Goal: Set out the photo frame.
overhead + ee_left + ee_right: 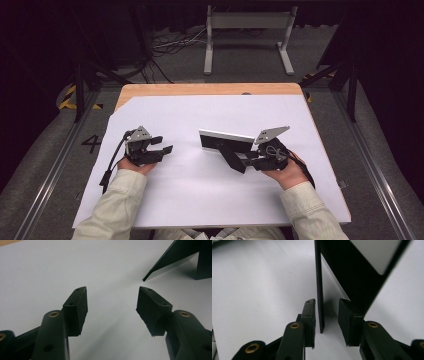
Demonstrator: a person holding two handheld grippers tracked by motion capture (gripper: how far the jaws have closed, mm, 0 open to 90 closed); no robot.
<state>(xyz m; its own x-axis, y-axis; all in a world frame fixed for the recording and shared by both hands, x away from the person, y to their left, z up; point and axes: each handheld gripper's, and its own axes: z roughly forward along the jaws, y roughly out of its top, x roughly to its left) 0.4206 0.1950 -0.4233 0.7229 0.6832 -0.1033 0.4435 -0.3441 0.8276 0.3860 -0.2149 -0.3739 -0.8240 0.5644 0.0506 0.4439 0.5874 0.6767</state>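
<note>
White paper (200, 200) covers most of the wooden table (200, 89); on it, right of centre, stands a black photo frame (226, 141) on its rear stand (235, 162), its pale top edge catching light; the person's 2 hands come in from the bottom of the high view in pale sleeves (116, 205).

Right gripper (250, 159) lies low at the frame's right end; in the right gripper view its jaws sit either side of a thin black upright panel (319, 290) of the frame, the right gripper (326, 322) part open; the left pad (310, 320) looks to be just beside the panel, the right pad (348, 320) stands apart from it; whether either pad truly touches I cannot tell.

Left gripper (162, 149) rests on the paper well apart from the frame, to its left; in the left gripper view its jaws are spread wide with nothing between them, the left gripper (112, 310) over bare paper; the frame's dark corner (175, 260) shows at the upper right.
</note>
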